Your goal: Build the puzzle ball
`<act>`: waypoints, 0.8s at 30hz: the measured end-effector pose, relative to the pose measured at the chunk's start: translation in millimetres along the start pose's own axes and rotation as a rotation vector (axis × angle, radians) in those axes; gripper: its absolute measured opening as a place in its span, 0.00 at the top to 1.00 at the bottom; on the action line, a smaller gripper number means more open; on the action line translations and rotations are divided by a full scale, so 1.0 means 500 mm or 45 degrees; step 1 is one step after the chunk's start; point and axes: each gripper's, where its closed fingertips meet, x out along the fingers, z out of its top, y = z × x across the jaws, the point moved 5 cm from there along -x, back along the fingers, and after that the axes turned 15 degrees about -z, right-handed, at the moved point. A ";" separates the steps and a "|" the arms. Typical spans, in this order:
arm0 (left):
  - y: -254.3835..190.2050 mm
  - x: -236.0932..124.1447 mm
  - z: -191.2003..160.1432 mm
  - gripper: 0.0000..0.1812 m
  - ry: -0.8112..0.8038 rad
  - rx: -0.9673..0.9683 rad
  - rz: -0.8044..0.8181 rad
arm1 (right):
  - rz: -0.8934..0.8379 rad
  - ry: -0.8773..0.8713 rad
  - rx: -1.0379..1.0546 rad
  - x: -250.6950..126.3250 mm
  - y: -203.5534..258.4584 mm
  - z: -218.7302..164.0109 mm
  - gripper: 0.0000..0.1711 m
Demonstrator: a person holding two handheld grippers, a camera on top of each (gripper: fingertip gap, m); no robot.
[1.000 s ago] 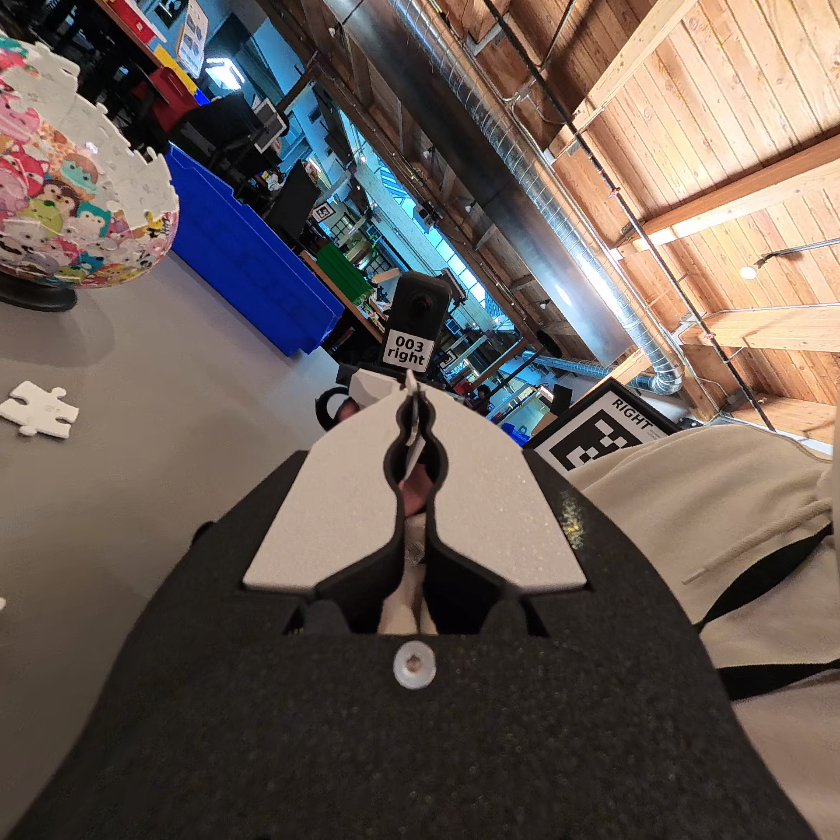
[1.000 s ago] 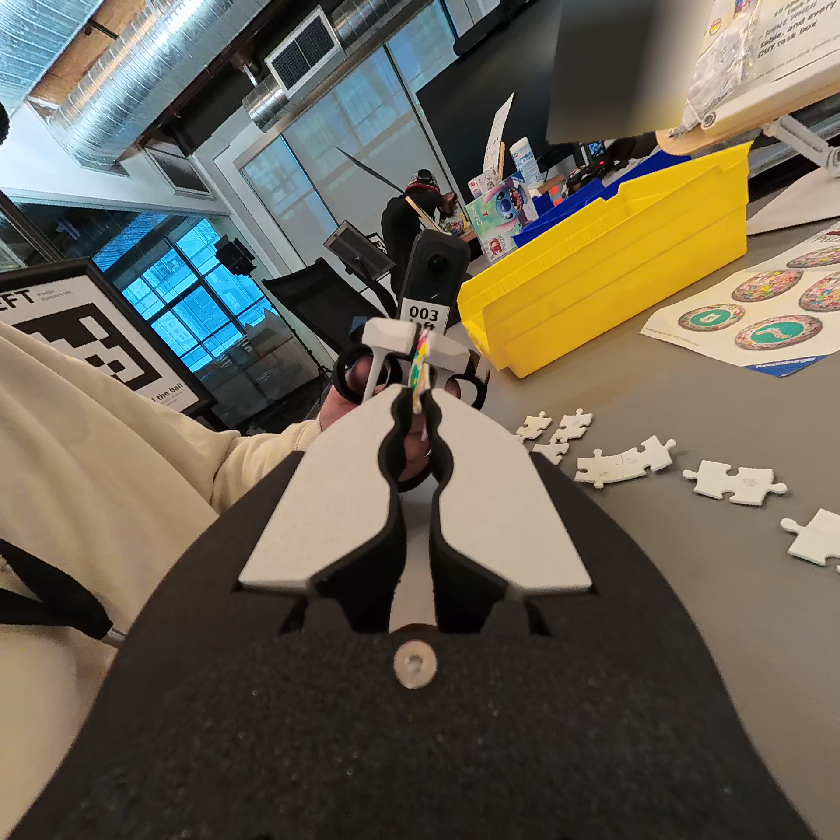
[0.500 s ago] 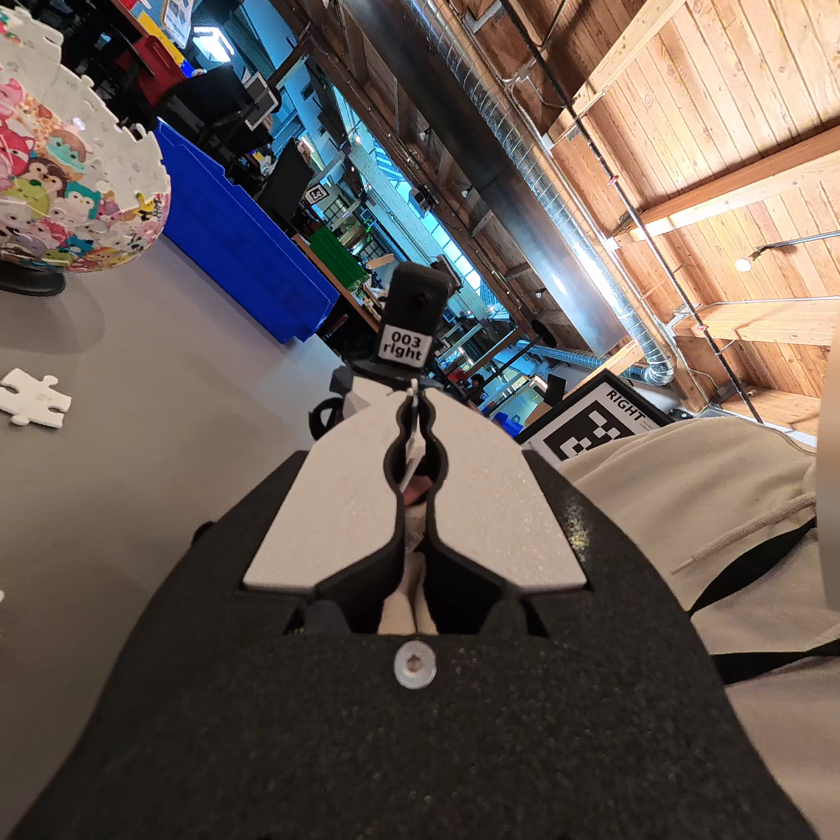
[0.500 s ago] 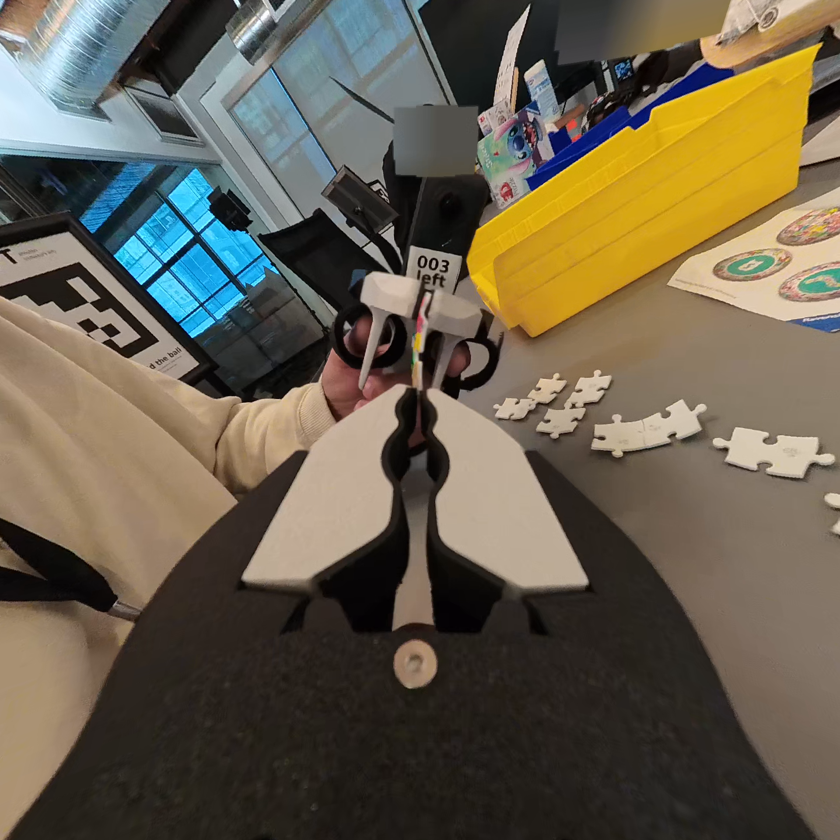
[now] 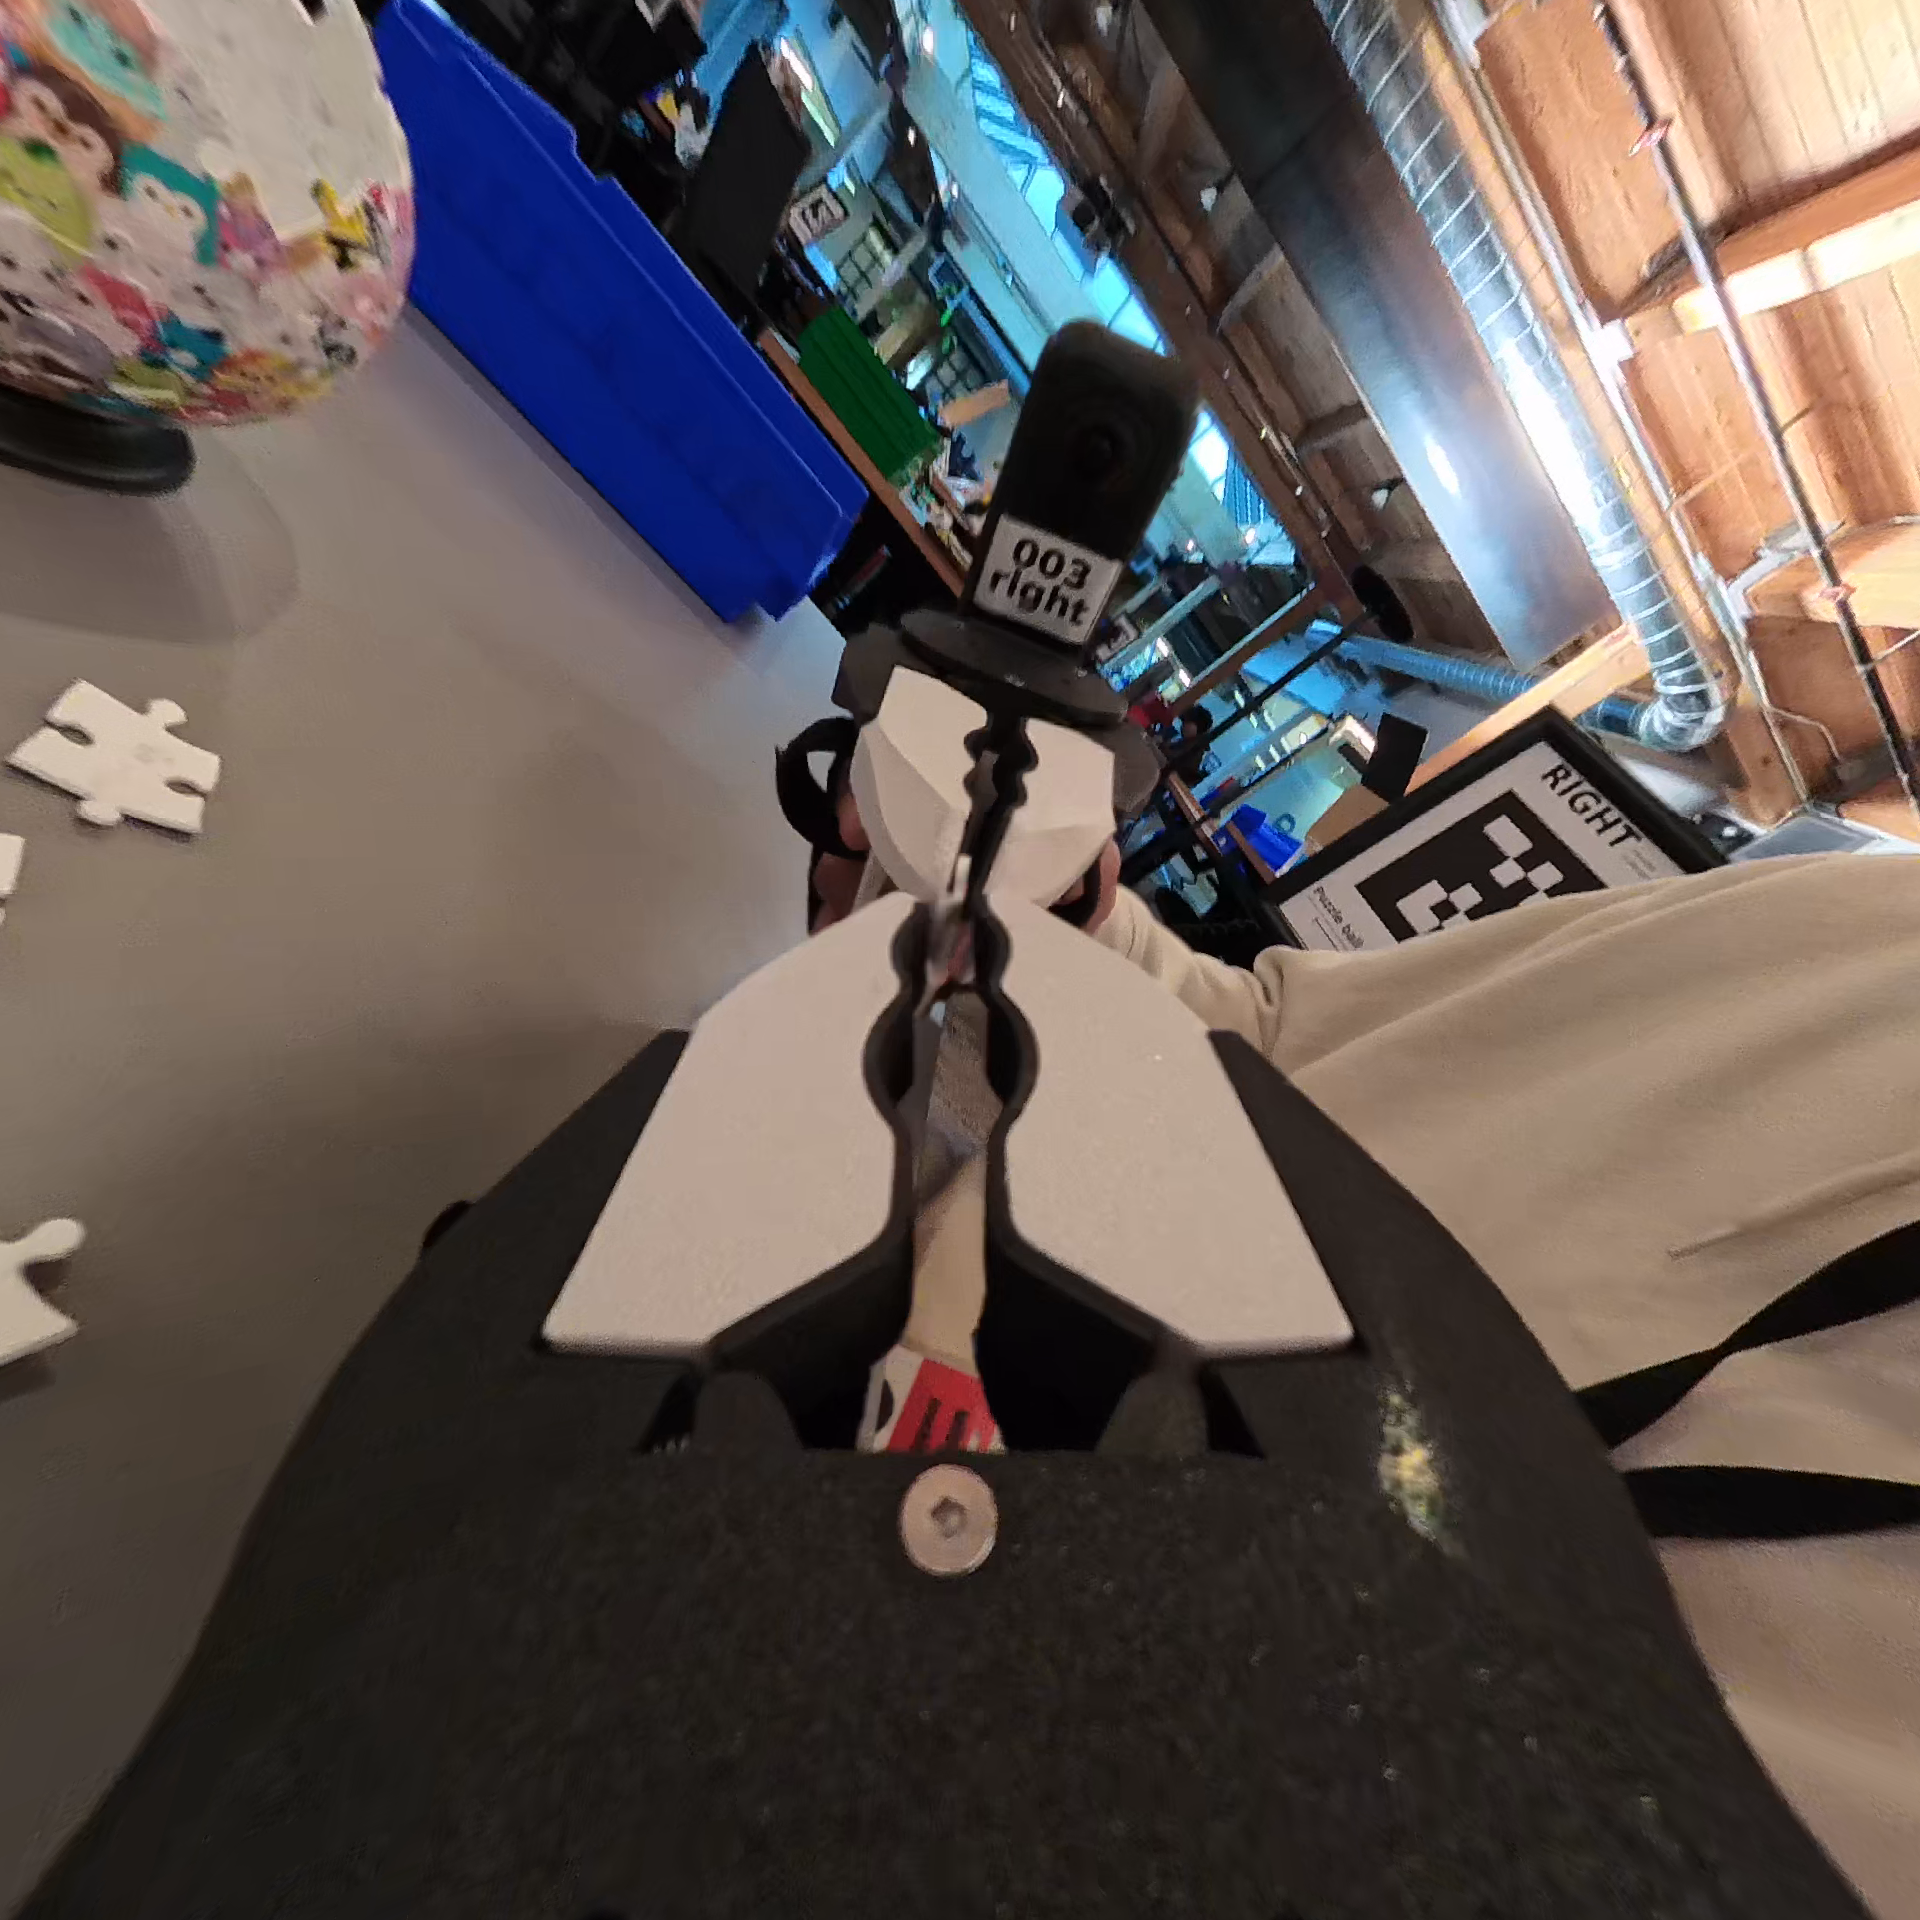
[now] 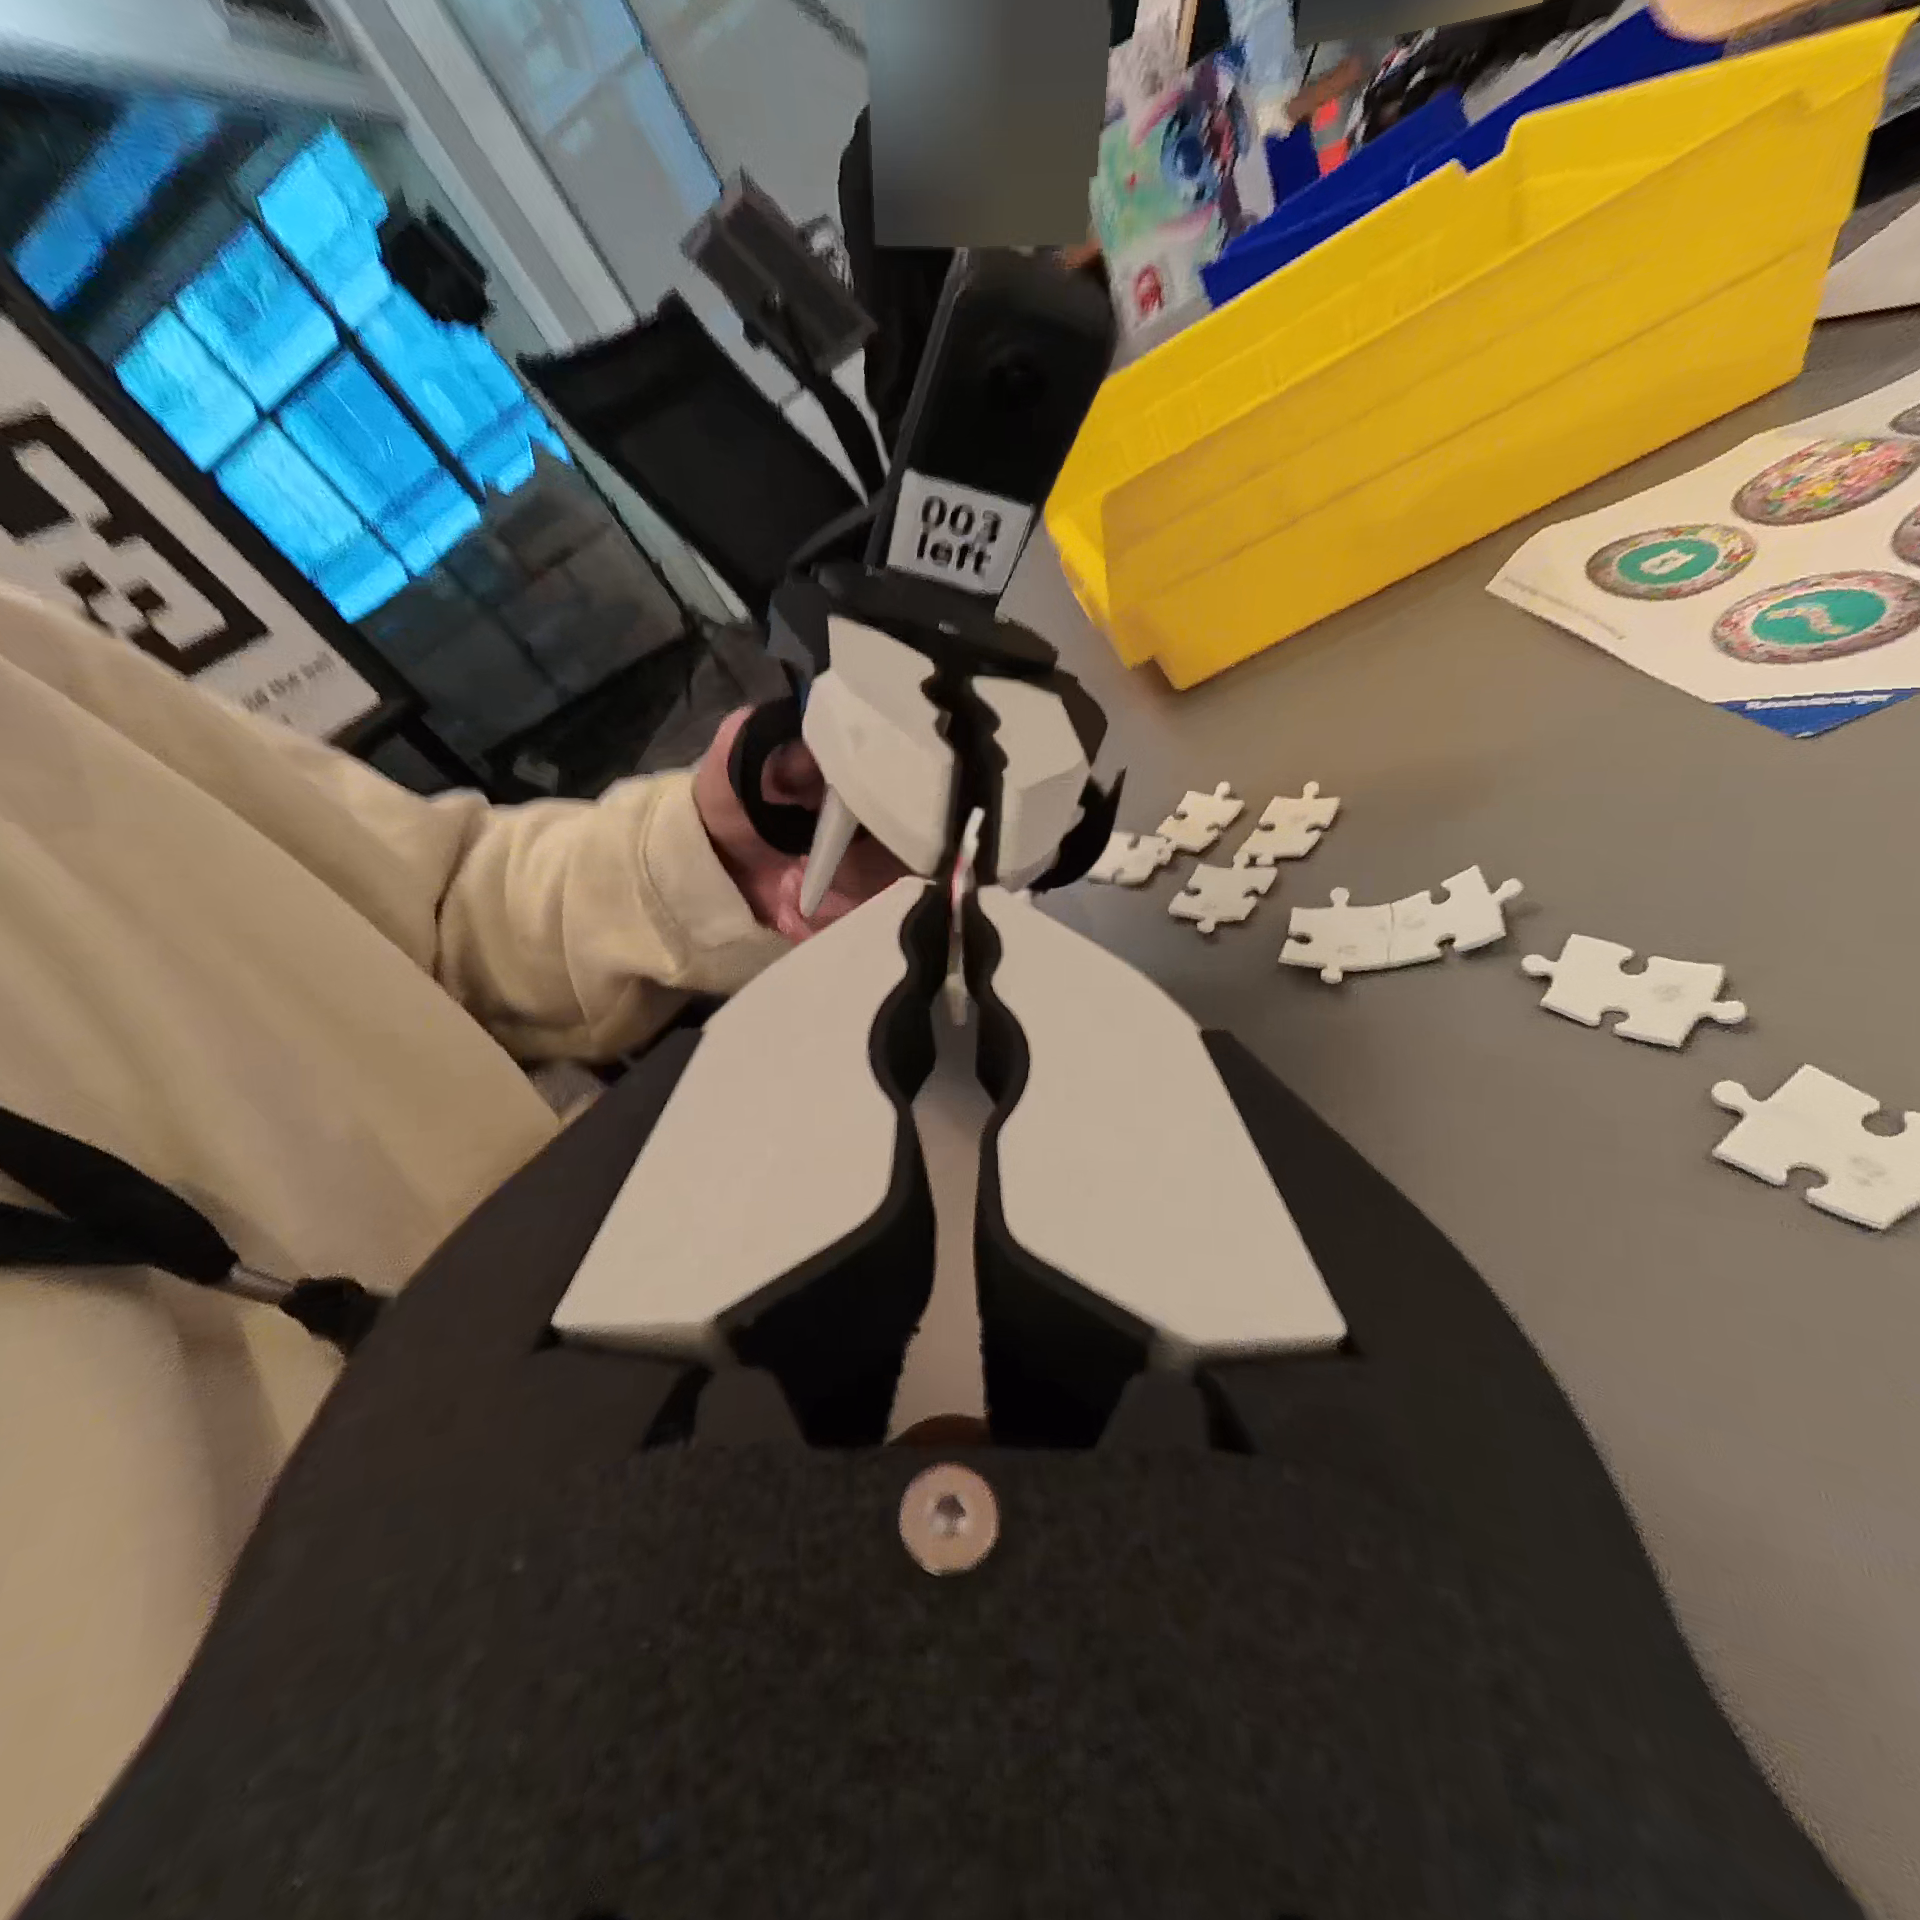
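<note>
**A:** Nearest to you, your left tool [image 5: 951,935] and your right tool [image 6: 951,914] meet tip to tip in the air above the bench [image 5: 436,935]. Both are closed on the same thin puzzle piece [image 6: 961,894], seen edge-on — I think you pass it from one to the other, or turn it.

**B:** So that piece is not yet on the ball?

**A:** No, it is well apart from it. A little farther, loose white pieces [image 6: 1636,992] lie face down on the bench, one pair already joined [image 6: 1392,925], and more pieces [image 5: 120,753] lie on the other side. Farther still, the puzzle ball [image 5: 177,197] stands on its dark stand [image 5: 99,452], beside the blue bin [image 5: 623,312].

**B:** How much is done?

**A:** Its lower part looks closed and colourful; the top is out of the picture, so I cannot tell how open it is. Judging by the loose pieces, many remain — you are somewhere in the middle. The yellow bin [image 6: 1455,343] and the printed sheet [image 6: 1745,592] are at the far side.
</note>
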 end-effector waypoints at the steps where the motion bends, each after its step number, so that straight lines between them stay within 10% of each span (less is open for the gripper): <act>1: -0.002 -0.007 0.006 0.93 -0.031 0.006 -0.004 | -0.008 -0.064 0.071 -0.004 -0.007 0.009 0.99; 9: -0.017 0.004 0.012 0.89 -0.041 0.088 -0.019 | 0.145 -0.392 0.408 -0.013 -0.003 0.036 0.99; 24: -0.019 -0.009 0.005 0.99 0.077 0.118 0.005 | -0.028 -0.240 0.099 -0.004 -0.001 0.009 0.98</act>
